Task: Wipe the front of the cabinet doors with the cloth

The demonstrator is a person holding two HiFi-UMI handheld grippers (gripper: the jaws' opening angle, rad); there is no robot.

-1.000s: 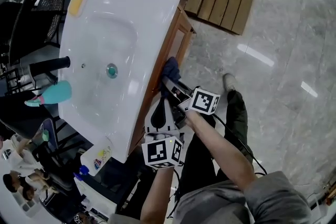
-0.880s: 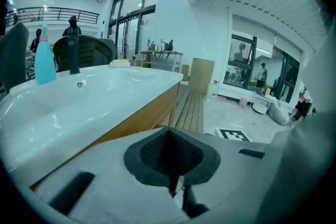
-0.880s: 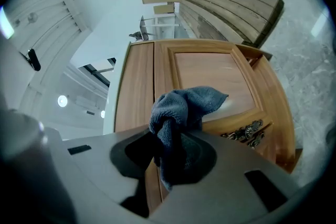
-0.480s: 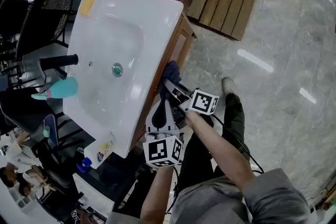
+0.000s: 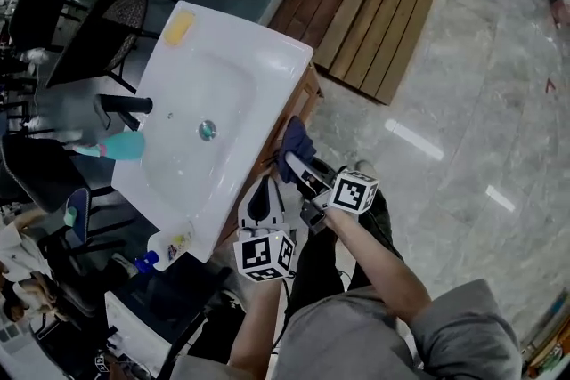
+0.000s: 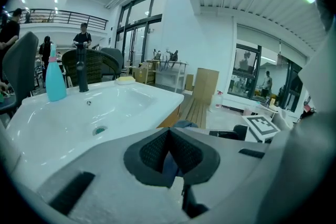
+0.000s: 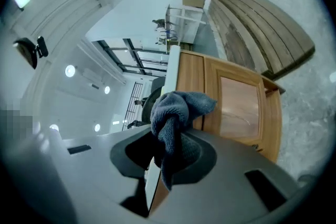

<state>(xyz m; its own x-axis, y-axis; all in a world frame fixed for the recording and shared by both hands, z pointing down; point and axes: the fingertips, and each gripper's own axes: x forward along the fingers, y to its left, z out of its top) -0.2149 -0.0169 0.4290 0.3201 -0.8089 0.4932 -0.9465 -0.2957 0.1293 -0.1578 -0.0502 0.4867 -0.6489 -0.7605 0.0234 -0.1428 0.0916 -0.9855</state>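
cloth: blue-grey | cabinet doors: light brown wood | sink: white | bottle: teal | sponge: yellow

The right gripper had its grey jaws closed on a dark blue-grey cloth, which was pinched between the black pads and bunched into a knot-like wad above them, with one loose tail hanging down at 6 o'clock. Behind the cloth, toward 3 o'clock, stood a wooden cabinet door with a paler inset panel; whether the cloth touched the wood could not be told. A white basin edge ran along the cabinet's side at 12 o'clock. Wooden slats lay at 1 o'clock, grey stone floor at 3 o'clock, and round ceiling lamps glowed at 9 o'clock.
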